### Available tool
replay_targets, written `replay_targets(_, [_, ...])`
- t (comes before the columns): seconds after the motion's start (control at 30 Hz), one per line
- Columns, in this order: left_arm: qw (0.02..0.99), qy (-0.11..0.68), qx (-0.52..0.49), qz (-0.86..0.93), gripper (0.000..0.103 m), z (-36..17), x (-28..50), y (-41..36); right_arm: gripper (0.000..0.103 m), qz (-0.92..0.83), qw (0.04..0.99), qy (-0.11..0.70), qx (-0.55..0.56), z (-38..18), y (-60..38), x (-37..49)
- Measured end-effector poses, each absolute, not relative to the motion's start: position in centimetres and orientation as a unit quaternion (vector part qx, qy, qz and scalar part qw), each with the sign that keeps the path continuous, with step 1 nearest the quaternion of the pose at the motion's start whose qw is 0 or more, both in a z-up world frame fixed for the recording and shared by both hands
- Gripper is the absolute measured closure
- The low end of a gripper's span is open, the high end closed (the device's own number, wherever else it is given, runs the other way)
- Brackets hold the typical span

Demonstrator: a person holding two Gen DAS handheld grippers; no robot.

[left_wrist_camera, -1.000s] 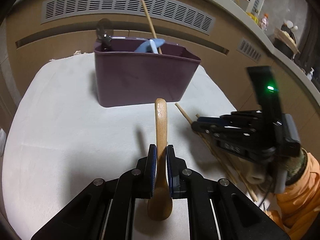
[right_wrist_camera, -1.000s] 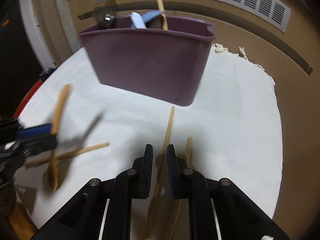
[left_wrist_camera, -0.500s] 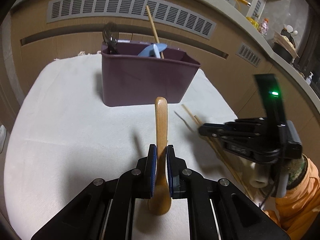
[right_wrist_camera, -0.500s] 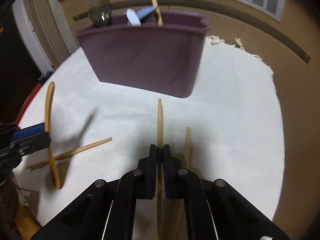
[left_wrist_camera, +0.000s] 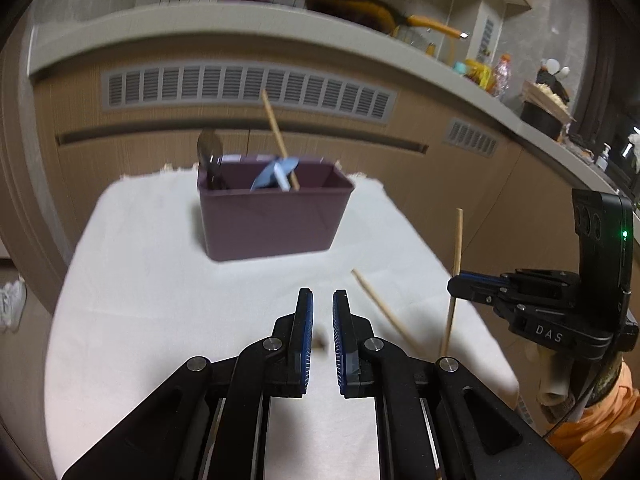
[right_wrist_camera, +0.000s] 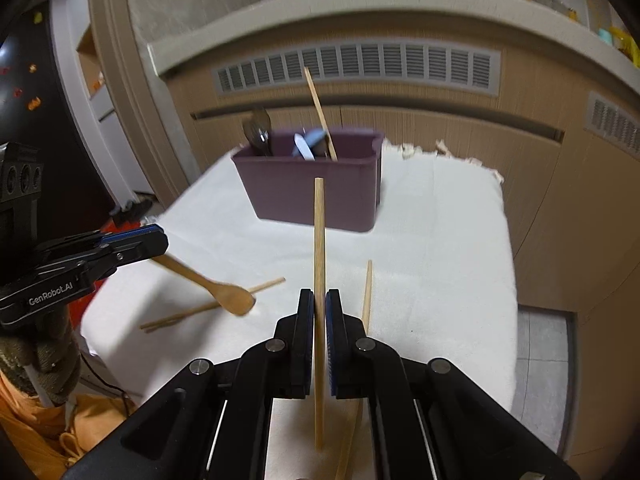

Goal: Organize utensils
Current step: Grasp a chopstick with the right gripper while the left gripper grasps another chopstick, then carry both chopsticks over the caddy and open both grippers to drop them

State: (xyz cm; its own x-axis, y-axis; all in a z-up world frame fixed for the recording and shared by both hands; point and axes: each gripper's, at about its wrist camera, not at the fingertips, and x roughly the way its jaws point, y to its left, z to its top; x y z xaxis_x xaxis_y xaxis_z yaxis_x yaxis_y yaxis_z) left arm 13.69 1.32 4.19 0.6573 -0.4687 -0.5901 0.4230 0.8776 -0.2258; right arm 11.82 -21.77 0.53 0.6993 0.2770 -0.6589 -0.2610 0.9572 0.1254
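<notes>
Table: a white cloth (left_wrist_camera: 132, 320) covers it; its near-left corner shows in the right wrist view, its right edge in the left wrist view, with bare cloth between the grippers and the bin.
Bin: the purple bin (left_wrist_camera: 272, 216) stands upright toward the far side of the cloth, set in from both side edges, near the cabinet front with its vent grille (right_wrist_camera: 356, 68).
Bin contents: a metal spoon (right_wrist_camera: 259, 132), a blue-and-white utensil (right_wrist_camera: 308, 144) and a leaning chopstick (right_wrist_camera: 320, 114) stick up above the rim.
Right gripper (right_wrist_camera: 316, 314): clenched on a wooden chopstick (right_wrist_camera: 319, 248), held upright and clear of the cloth, in line with the bin.
Left gripper (left_wrist_camera: 322, 314): jaws parted, nothing between them.
Wooden spoon (right_wrist_camera: 208, 280): seen only from the right wrist, blurred, just beside the left gripper's tip; whether it touches the cloth I cannot tell.
Loose chopsticks: a crossed pair (right_wrist_camera: 212, 304) near the table's near-left edge, and one more (right_wrist_camera: 367, 288) beside the right gripper.
Left view only: one loose chopstick (left_wrist_camera: 380, 304) lying right of its jaws.
</notes>
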Motion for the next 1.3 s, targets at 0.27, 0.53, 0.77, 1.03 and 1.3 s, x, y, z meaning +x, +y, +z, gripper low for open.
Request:
replay_targets(0.27, [0.914,0.335,-0.024,-0.227,0.091,4.7,12.9,1.7,0.097,0.148,0.930,0.335,-0.001,1.9,-21.8,9.6])
replay_targets(0.53, [0.867,0.444,0.074,-0.214,0.079,-2.9,16.2,0.5,0.097,0.154,0.929,0.336,0.000,1.8,-21.7,9.6])
replay_targets(0.77, [0.839,0.497,0.097,-0.200,0.078,-7.0,18.6,1.4,0.097,0.159,0.928,0.338,-0.002,1.8,-21.5,9.9])
replay_targets(1.03, [0.849,0.473,0.123,-0.200,0.084,-7.3,18.7,-0.5,0.097,0.164,0.928,0.335,0.000,1.9,-21.4,10.0])
replay_targets(1.3, [0.866,0.449,0.064,-0.210,0.097,-4.2,18.4,-1.3,0.097,0.162,0.931,0.327,-0.001,2.7,-21.7,9.6])
